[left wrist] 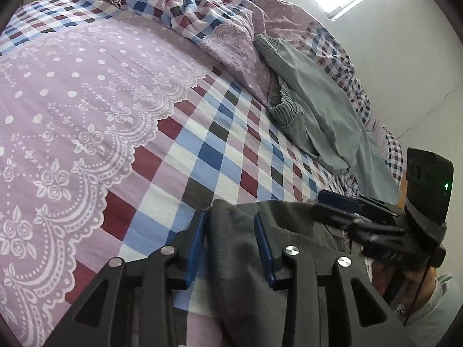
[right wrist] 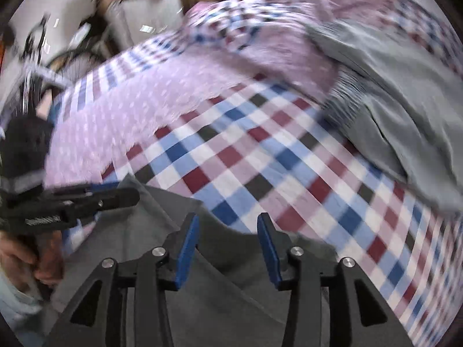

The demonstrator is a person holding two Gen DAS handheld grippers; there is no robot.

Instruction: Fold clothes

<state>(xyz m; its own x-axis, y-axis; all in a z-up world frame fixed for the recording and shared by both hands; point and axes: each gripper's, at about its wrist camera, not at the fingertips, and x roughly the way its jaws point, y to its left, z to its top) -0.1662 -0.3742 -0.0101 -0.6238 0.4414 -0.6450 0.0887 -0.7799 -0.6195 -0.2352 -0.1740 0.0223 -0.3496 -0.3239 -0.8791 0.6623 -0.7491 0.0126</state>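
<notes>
Dark garment (left wrist: 231,248) between left tool (left wrist: 230,245) pads.

A bed (left wrist: 202,150) in a checked and lilac lace-print cover carries a rumpled quilt (left wrist: 185,3); light grey trousers (left wrist: 312,110) and a dark grey garment (left wrist: 240,260) lie on it.

Trousers (left wrist: 312,110) lie on the bed (left wrist: 121,133), behind the near garment (left wrist: 240,260)
</notes>
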